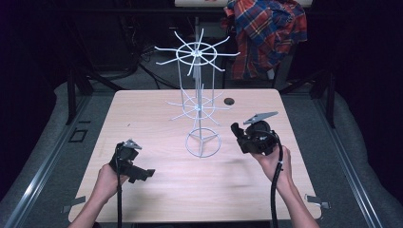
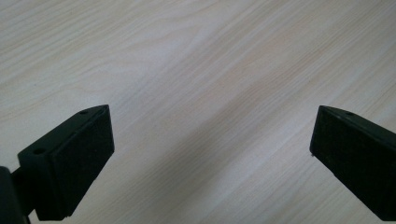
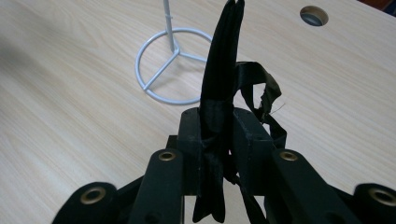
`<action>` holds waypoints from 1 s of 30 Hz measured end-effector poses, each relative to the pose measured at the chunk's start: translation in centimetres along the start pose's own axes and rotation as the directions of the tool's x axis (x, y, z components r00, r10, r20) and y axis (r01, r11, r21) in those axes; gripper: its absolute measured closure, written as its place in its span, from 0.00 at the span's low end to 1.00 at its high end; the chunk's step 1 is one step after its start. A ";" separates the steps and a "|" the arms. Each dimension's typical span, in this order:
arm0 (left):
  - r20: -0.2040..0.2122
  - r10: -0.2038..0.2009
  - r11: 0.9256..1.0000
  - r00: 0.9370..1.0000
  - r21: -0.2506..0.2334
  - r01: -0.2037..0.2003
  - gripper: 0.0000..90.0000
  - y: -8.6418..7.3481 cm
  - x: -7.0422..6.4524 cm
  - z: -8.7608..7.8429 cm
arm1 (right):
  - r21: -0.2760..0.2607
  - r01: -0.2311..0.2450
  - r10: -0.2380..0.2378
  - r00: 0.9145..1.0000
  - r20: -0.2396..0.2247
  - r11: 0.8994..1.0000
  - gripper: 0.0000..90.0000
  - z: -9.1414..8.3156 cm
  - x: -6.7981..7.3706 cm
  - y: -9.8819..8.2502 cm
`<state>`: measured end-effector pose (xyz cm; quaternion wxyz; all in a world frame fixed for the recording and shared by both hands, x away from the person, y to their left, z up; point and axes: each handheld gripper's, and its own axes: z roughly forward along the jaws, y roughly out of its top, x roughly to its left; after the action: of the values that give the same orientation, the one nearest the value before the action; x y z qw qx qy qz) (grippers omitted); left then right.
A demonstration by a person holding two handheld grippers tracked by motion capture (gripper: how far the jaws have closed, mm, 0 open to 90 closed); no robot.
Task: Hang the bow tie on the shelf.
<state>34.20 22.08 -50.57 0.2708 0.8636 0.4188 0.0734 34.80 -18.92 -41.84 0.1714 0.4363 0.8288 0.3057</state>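
A white wire rack (image 1: 196,107) with hooked arms on two tiers stands in the middle of the wooden table (image 1: 157,190); its ring base (image 3: 175,65) shows in the right gripper view. My right gripper (image 3: 223,121) is shut on a flat black fabric piece (image 3: 225,56) that sticks up between the jaws, a thin black strap (image 3: 266,91) looping off its side. In the high view the right gripper (image 1: 237,130) sits just right of the rack's base. My left gripper (image 1: 141,175), low over the table's front left, is open, and only bare wood lies between its fingers (image 2: 79,154).
A round cable hole (image 1: 229,101) is in the table behind the rack, also seen as the hole (image 3: 314,15) in the right gripper view. A plaid shirt (image 1: 266,33) hangs beyond the far edge. Dark floor and metal rails surround the table.
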 end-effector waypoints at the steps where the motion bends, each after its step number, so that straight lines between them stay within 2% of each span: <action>1: -0.002 0.001 1.000 1.000 0.000 -0.001 0.00 0.0 0.0 0.0 | 0.000 0.000 0.000 1.000 0.000 1.000 0.82 0.0 0.0 0.0; 13: 0.005 -0.001 1.000 1.000 0.002 0.001 0.00 -0.1 0.2 0.0 | -0.030 -0.016 0.016 1.000 0.015 0.999 0.82 0.3 -0.8 1.3; 30: 0.010 -0.001 1.000 1.000 0.005 0.001 0.00 -0.1 0.1 0.1 | -0.094 -0.055 0.058 0.998 0.028 0.994 0.82 -0.4 -1.9 2.6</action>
<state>34.22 22.19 -50.70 0.2708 0.8644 0.4182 0.0679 37.20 -19.53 -39.79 0.1957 0.4558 0.7981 0.3421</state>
